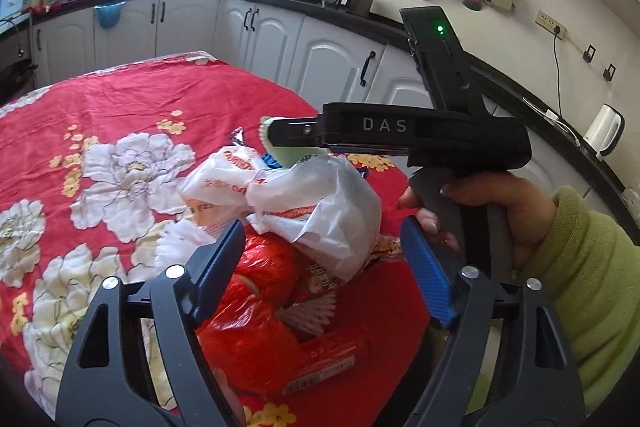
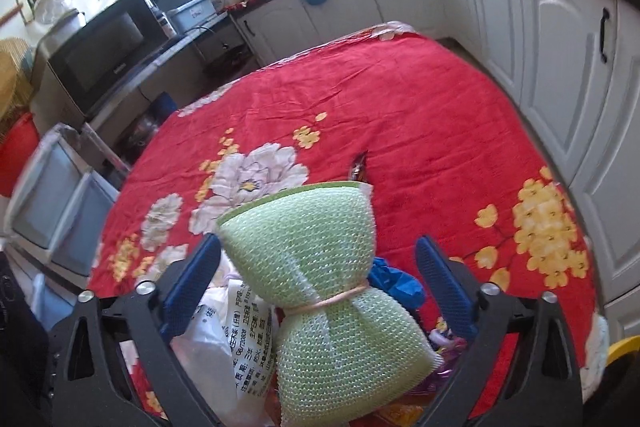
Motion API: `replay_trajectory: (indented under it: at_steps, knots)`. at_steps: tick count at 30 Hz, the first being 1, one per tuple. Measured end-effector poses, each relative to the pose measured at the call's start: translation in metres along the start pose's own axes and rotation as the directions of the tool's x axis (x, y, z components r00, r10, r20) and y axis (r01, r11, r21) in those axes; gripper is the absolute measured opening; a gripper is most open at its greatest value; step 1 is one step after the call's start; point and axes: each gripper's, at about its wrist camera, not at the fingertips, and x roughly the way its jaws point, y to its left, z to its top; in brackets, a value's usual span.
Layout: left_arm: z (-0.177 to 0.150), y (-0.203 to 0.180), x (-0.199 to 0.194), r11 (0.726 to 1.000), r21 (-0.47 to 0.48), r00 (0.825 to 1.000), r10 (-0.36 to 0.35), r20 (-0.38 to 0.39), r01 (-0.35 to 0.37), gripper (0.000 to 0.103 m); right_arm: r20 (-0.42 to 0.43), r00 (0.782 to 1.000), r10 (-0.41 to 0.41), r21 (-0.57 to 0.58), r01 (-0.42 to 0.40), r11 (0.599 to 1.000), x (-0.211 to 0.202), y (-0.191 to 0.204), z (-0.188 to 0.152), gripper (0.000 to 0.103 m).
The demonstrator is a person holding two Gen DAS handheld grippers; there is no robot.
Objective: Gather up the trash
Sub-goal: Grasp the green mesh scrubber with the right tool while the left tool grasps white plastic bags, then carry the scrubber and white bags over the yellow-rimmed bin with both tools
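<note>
On the red flowery cloth (image 1: 168, 99) sits a small heap of trash. Between the blue fingers of the right gripper (image 2: 320, 287) stands a green bumpy scrubber (image 2: 320, 291), tied in the middle with a rubber band (image 2: 332, 303). Its long side runs away from the gripper, up and a little to the left, so the jaws sit on each side of its tied waist. The jaws are wide apart and do not seem to touch it. From the left wrist view, the scrubber's green end (image 1: 276, 147) peeks out just beside the tip of the right gripper (image 1: 280, 131), so the right one is nearer to it.

The left gripper (image 1: 320, 259) is also spread wide and holds nothing. Right in front of it lies a crumpled white plastic bag (image 1: 320, 211), resting on a shiny red wrapper (image 1: 264, 311). A bit of blue plastic (image 2: 396, 283) pokes out beside the scrubber.

I see no bin on the cloth to put trash in. Gray boxes (image 2: 56, 203) stand off the left edge of the table, but I cannot tell what is in them.
</note>
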Motion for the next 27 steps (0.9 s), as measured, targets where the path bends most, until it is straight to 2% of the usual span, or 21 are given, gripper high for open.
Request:
replay_trajectory:
  at_steps: [1,6,13,16,24,26,27]
  knots:
    - [0.001,0.0,0.003,1.0,-0.001,1.0,0.002,-0.007,-0.002,0.069,-0.008,1.0,0.026,0.014,-0.026,1.0,0.001,-0.003,-0.001,0.078]
    - [0.006,-0.002,0.022,1.0,-0.026,0.998,0.0,-0.06,-0.002,0.061,-0.024,0.998,0.064,0.058,-0.063,0.996,0.005,-0.013,-0.006,0.069]
    - [0.009,-0.004,0.037,0.998,-0.052,0.996,0.027,-0.087,-0.031,0.055,0.049,0.997,0.062,0.093,-0.066,0.994,-0.015,-0.019,-0.006,0.067]
    - [0.008,-0.004,0.041,0.997,-0.061,0.994,0.036,-0.105,-0.042,0.049,0.082,0.995,0.057,0.099,-0.065,0.993,-0.025,-0.021,-0.008,0.067]
    - [0.007,-0.005,0.038,0.998,-0.063,0.995,0.026,-0.101,-0.032,0.024,0.148,0.988,0.049,0.122,-0.067,0.99,-0.052,-0.027,-0.013,0.067]
    - [0.007,-0.003,0.035,0.997,-0.071,0.996,0.008,-0.093,-0.015,0.021,0.171,0.984,0.048,0.132,-0.071,0.989,-0.061,-0.029,-0.016,0.067]
    - [0.008,-0.003,0.033,0.997,-0.071,0.996,0.005,-0.091,-0.012,0.008,0.183,0.982,0.047,0.135,-0.072,0.988,-0.067,-0.031,-0.017,0.067]
